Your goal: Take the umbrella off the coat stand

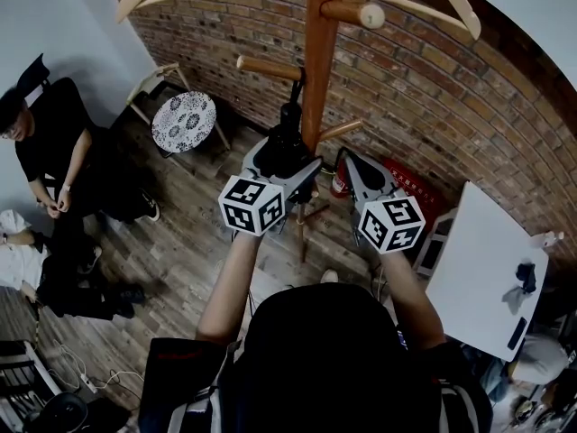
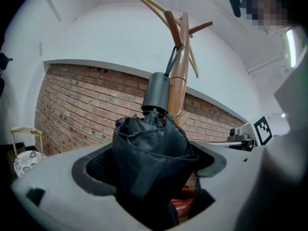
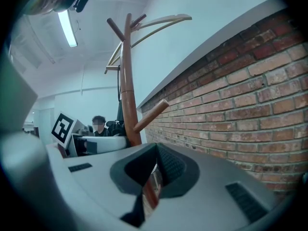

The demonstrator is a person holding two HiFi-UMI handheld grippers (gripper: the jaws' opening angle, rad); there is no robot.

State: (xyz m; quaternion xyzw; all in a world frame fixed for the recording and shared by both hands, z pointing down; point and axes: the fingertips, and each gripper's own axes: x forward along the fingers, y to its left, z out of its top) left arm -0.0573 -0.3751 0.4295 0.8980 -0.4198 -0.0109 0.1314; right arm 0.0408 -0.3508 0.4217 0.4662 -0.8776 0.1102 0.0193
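Note:
A wooden coat stand point(image 1: 320, 57) rises in front of me, and a black folded umbrella point(image 1: 288, 138) hangs beside its pole. The umbrella's strap goes up to a peg point(image 1: 269, 67). My left gripper point(image 1: 287, 168) is shut on the umbrella's fabric body point(image 2: 149, 162). Above the jaws, the umbrella's grey handle point(image 2: 156, 93) and strap lead to a peg point(image 2: 173, 29). My right gripper point(image 1: 354, 168) sits just right of the pole with its jaws shut and nothing in them. In the right gripper view, that gripper point(image 3: 153, 174) points past the pole point(image 3: 127, 81).
A brick wall point(image 1: 433, 106) runs behind the stand. A round patterned stool point(image 1: 183, 121) and a seated person point(image 1: 54, 142) are at the left. A red box point(image 1: 410, 186) lies by the stand's base, and a white table point(image 1: 487, 269) stands at the right.

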